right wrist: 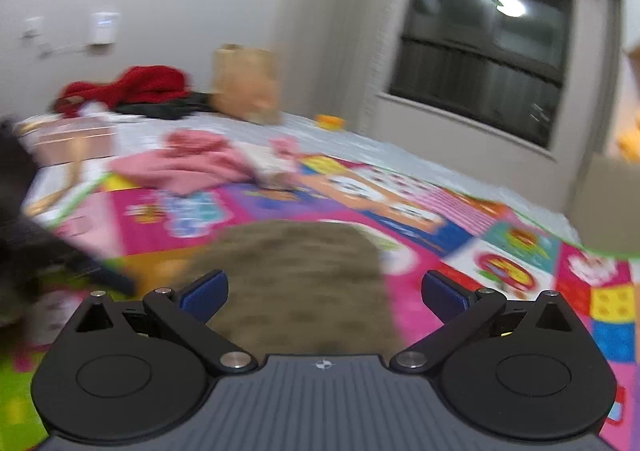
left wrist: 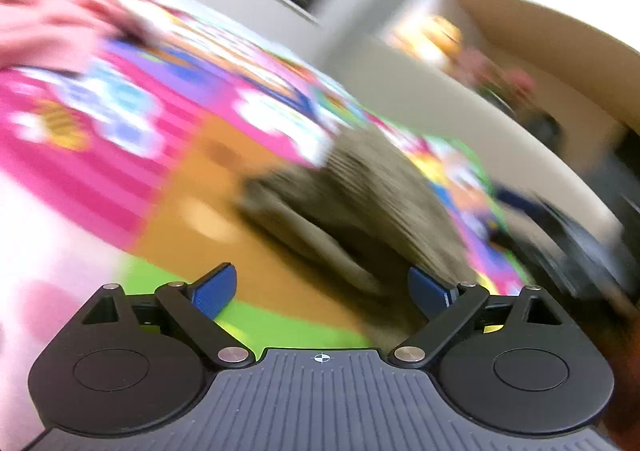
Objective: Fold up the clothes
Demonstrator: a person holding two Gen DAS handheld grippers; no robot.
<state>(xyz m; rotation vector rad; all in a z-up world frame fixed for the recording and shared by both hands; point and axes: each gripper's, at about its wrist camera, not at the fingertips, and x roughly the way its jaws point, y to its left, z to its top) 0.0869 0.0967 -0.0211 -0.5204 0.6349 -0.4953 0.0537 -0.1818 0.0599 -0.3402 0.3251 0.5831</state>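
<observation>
The olive-brown ribbed knit garment [right wrist: 296, 283] lies crumpled on the bright patchwork play mat [right wrist: 500, 251], straight ahead at twelve o'clock of the right gripper [right wrist: 324, 289] and just past its blue pads, which stand spread wide and released with nothing pinched between them. In the left wrist view the same garment [left wrist: 360, 207] sits toward one o'clock of the left gripper [left wrist: 322, 287], whose jaws are likewise wide apart and empty; its right pad is just beside the cloth, though blur hides whether they touch. The garment's long axis seems to run away from the right gripper, from six toward twelve, so the right hand looks better lined up for a hem while the left would need to swing toward one o'clock. A heap of pink clothes [right wrist: 188, 167] lies well beyond at eleven o'clock, with a red bundle [right wrist: 128, 87] and a brown paper bag [right wrist: 246, 83] by the wall. A dark blurred shape [right wrist: 28, 235] at nine o'clock is probably the other arm, and could crowd the grab.
</observation>
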